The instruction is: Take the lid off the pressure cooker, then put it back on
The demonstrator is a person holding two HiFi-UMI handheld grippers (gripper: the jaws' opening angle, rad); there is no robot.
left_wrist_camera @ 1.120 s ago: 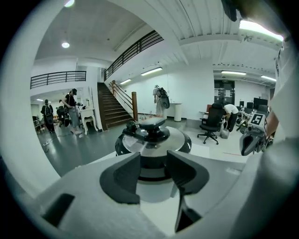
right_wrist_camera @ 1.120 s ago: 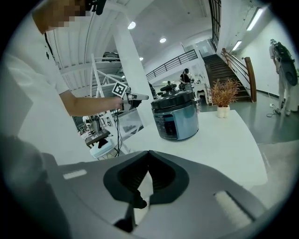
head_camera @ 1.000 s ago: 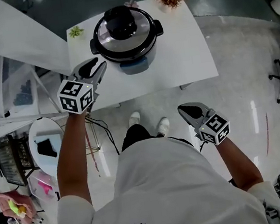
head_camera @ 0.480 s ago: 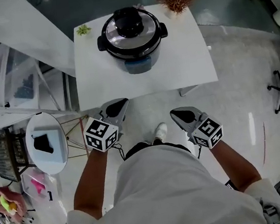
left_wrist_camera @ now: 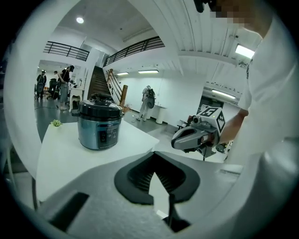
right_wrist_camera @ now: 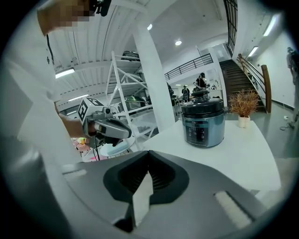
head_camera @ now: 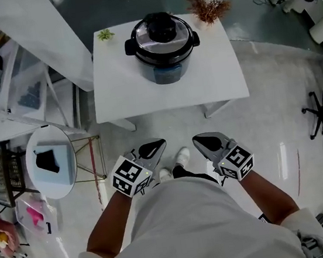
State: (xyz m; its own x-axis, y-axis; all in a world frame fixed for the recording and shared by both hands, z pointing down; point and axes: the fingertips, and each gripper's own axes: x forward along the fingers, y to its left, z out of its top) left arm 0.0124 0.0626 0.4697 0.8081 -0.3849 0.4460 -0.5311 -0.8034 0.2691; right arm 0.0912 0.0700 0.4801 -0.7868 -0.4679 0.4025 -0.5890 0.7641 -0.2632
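Left gripper (head_camera: 153,149) and right gripper (head_camera: 203,142) both closed, empty, lower centre. Pressure cooker (head_camera: 165,57), lid (head_camera: 161,30) on, lies straight up-frame, well apart, roughly equidistant from both.

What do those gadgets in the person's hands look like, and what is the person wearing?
The left gripper and the right gripper are smooth grey beak-shaped shells lined with black ribbed pads. Each carries a white cube printed with black square markers. The person wears a white short-sleeved shirt with a small black emblem.
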